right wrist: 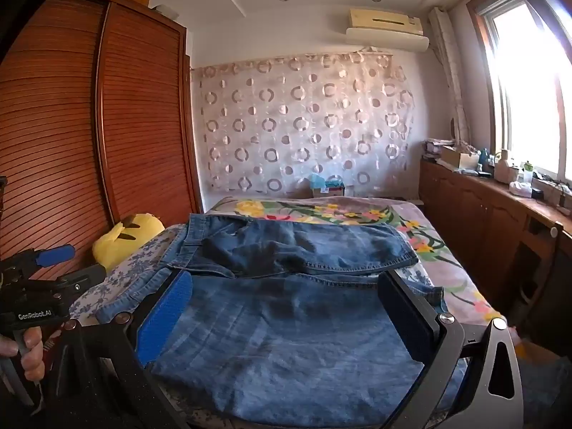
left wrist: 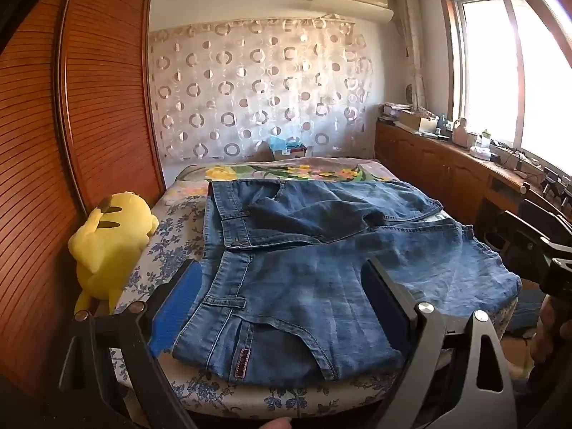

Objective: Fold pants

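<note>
Blue denim pants [left wrist: 321, 250] lie flat across the near end of the bed [left wrist: 171, 228], waistband to the left and both legs running right. My left gripper [left wrist: 282, 264] hovers open over the waistband and hip, one blue pad on each side and nothing clamped. In the right wrist view the pants [right wrist: 286, 339] fill the foreground. My right gripper [right wrist: 286, 275] stands wide open over the near leg, its pads off the cloth. The left gripper [right wrist: 68, 266] shows at the left edge of that view, held by a hand [right wrist: 28, 350].
A yellow plush toy [left wrist: 107, 243] sits on the bed's left edge against a wooden slatted wardrobe [left wrist: 89, 107]. A floral cover [right wrist: 447, 268] spans the far bed. A low wooden cabinet [left wrist: 447, 164] with clutter runs under the window at right.
</note>
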`<action>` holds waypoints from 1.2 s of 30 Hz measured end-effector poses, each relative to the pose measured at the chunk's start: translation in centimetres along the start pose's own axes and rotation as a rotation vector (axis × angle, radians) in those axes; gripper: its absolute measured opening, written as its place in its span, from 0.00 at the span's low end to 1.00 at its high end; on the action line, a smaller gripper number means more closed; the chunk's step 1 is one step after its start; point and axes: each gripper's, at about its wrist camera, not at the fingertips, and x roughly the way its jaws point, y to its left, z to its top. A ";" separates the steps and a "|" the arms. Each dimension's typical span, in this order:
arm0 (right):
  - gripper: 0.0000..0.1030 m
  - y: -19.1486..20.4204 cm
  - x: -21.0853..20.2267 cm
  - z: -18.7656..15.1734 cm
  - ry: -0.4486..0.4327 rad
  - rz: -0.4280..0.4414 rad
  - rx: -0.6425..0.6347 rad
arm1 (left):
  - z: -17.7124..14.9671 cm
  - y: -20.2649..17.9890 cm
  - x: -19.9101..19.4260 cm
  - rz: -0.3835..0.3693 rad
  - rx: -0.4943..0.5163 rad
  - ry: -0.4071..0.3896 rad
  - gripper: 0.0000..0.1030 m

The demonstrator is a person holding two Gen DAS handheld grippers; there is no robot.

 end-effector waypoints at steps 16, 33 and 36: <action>1.00 0.2 0.0 -0.1 0.015 0.001 0.002 | 0.0 0.0 0.0 0.003 0.006 -0.002 0.88; 1.00 0.0 -0.1 0.0 0.016 0.003 0.004 | 0.5 -0.3 -0.5 0.005 0.009 -0.014 0.88; 1.00 0.0 0.0 0.0 0.016 0.003 0.004 | 0.6 -0.3 -0.5 0.005 0.009 -0.015 0.89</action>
